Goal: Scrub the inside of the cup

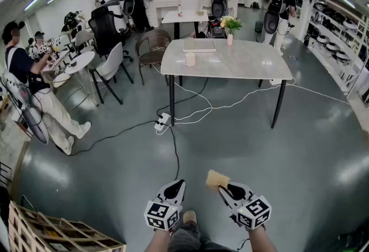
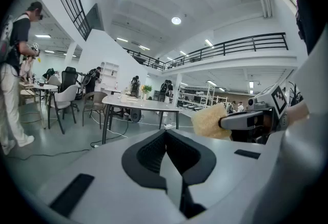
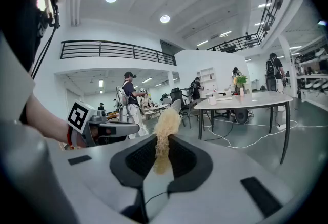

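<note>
A pale cup (image 1: 189, 59) stands on the marble-topped table (image 1: 242, 63) far ahead across the floor; the right gripper view shows the cup (image 3: 212, 100) small on the table (image 3: 256, 99). My right gripper (image 1: 223, 188) is shut on a yellow sponge (image 1: 217, 179), which sticks up between its jaws (image 3: 165, 130) and shows in the left gripper view as a fluffy sponge (image 2: 210, 121). My left gripper (image 1: 174, 185) is shut with nothing in it (image 2: 165, 138). Both are held low in front of me, side by side, far from the table.
A power strip (image 1: 162, 123) and cables (image 1: 230, 104) lie on the floor before the table. A flower vase (image 1: 230, 28) and a flat tray (image 1: 199, 45) sit on the table. Chairs (image 1: 110, 69) and people (image 1: 34, 92) are at left; a wooden crate (image 1: 46, 233) is at lower left.
</note>
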{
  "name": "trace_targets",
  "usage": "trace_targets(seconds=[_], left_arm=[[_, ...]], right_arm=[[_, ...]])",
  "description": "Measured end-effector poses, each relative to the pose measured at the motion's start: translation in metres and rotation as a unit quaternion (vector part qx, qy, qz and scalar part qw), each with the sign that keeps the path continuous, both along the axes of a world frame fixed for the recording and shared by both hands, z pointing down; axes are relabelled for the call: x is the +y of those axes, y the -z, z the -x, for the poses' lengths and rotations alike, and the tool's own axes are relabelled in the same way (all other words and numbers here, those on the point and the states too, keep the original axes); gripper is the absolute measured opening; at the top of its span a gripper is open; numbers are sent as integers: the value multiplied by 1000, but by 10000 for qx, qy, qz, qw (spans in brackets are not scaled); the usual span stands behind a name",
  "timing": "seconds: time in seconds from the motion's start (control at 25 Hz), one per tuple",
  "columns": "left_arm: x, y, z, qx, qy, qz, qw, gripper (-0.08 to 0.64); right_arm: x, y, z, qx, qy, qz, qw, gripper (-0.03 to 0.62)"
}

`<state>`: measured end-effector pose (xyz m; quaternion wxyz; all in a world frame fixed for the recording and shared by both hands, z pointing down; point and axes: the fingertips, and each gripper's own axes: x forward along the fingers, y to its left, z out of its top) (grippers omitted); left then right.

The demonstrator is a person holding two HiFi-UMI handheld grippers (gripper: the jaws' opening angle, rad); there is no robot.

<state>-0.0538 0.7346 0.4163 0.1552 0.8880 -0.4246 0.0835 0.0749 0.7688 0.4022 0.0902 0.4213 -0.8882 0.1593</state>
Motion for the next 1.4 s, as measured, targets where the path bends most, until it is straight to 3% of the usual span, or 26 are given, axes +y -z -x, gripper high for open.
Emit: trace_targets(seconds=[0.68, 1.08, 1.4], left_arm=[[-141, -11, 31, 21, -282, 98, 9996, 14], [-185, -23, 41, 127, -268, 82, 9995, 14], [-251, -19, 37, 121, -21, 131, 9998, 14]], right_arm=[[-145, -17, 27, -122, -330, 216, 9991, 63], [-187, -19, 30, -144, -397, 187, 9989, 63], [-273, -18, 31, -268, -171, 169, 9994, 63]])
